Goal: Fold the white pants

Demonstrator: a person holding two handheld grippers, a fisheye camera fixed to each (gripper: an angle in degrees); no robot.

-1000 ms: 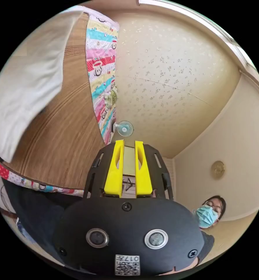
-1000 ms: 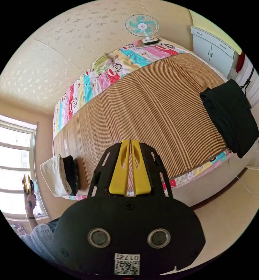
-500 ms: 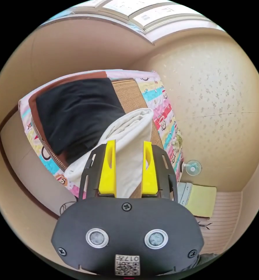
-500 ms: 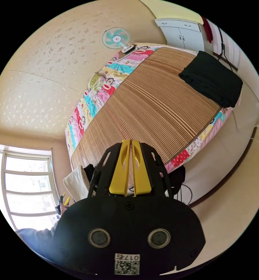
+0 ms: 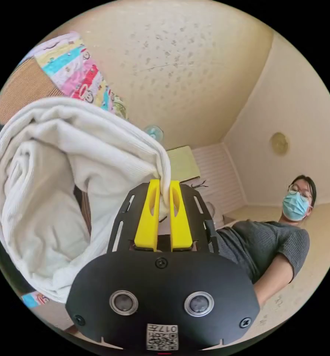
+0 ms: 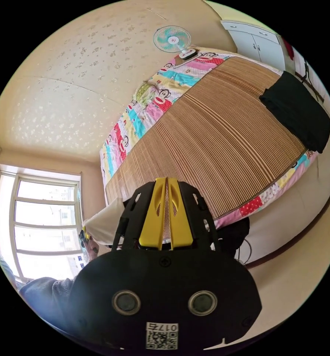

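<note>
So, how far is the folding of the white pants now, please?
Barely begun. The left gripper is shut on an edge of the white pants, which hang bunched, not spread flat. The right gripper is shut and holds nothing, above the striped mat on the bed. A folded black garment lies at the mat's far corner. Spreading the pants out and every fold remain.

White pants (image 5: 53, 178), brown-striped mat (image 6: 216, 137), seemingly black folded garment (image 6: 298, 111).
</note>
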